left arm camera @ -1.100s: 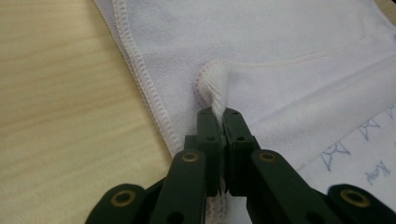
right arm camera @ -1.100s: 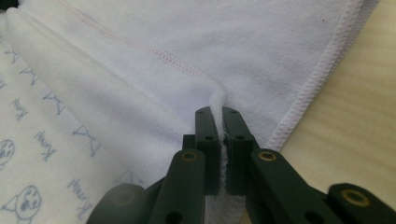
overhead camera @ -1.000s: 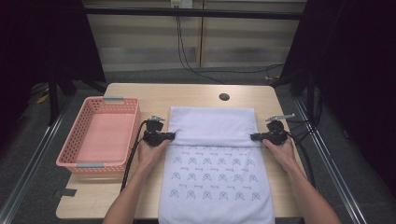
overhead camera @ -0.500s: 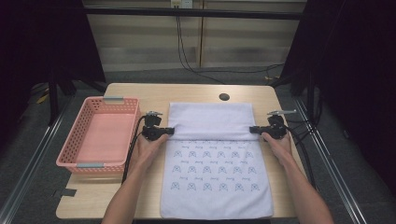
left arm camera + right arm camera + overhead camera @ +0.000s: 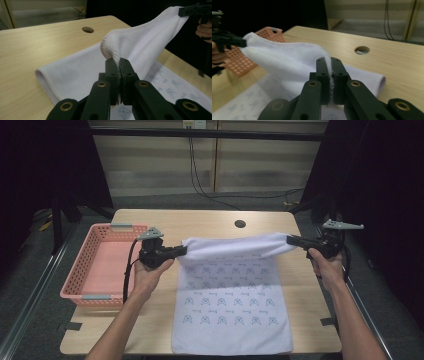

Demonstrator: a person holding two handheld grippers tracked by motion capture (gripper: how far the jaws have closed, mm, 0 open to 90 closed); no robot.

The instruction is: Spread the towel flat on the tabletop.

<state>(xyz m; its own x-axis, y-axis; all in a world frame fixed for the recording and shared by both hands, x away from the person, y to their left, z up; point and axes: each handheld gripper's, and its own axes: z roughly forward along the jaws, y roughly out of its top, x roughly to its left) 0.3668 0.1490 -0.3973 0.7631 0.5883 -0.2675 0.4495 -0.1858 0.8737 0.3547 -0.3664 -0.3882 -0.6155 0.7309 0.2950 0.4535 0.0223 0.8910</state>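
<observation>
A white towel (image 5: 230, 305) with a pale blue print lies along the middle of the wooden table, its near end hanging at the front edge. Its far edge is lifted off the table and stretched between both grippers. My left gripper (image 5: 184, 251) is shut on the towel's left far corner (image 5: 110, 47). My right gripper (image 5: 291, 240) is shut on the right far corner (image 5: 325, 56). In the left gripper view the towel (image 5: 140, 45) sags across to the other gripper (image 5: 190, 10). The right gripper view shows the towel (image 5: 287, 57) running to the left gripper (image 5: 234, 41).
A pink plastic basket (image 5: 80, 270) stands on the table's left side, close beside the left hand. A round cable hole (image 5: 240, 224) sits near the far edge. Bare wood lies beyond the towel. Dark floor and frame rails surround the table.
Both grippers have risen off the table, lifting the towel's far folded edge with them. The right hand has also shifted outward to the right, so the edge now hangs taut between them.
</observation>
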